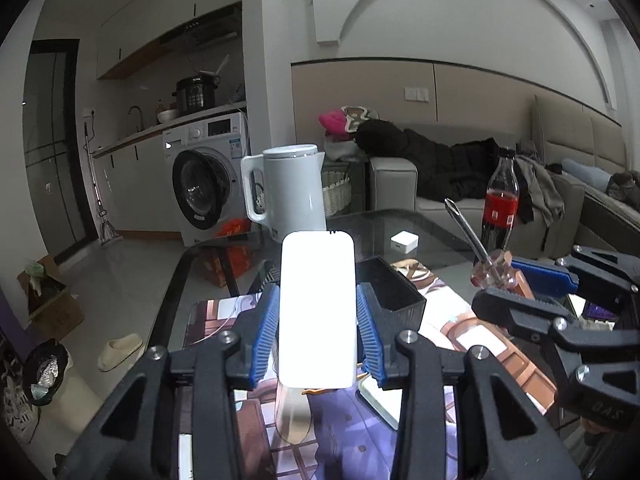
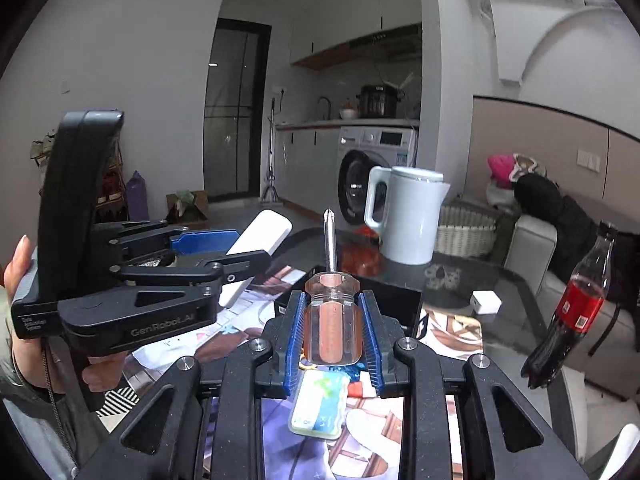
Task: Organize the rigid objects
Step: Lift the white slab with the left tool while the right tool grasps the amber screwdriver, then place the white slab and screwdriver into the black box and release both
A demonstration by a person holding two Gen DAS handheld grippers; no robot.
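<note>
Here, in the left wrist view, your left tongs (image 1: 317, 332) clamp a white oblong device (image 1: 317, 312) above the worktop (image 1: 400, 220), a black box (image 1: 390, 286) just behind. In the right wrist view, your right tongs (image 2: 333, 336) grip a screwdriver (image 2: 331, 316), tip up, before a white kettle (image 2: 408, 216).

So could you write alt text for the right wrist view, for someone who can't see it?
The right hand-held gripper clamps a screwdriver with a clear plastic handle, tip pointing up, above a dark glass table. Left of it, the left hand-held gripper holds a white rounded plastic block; a white kettle and cola bottle stand behind.
</note>
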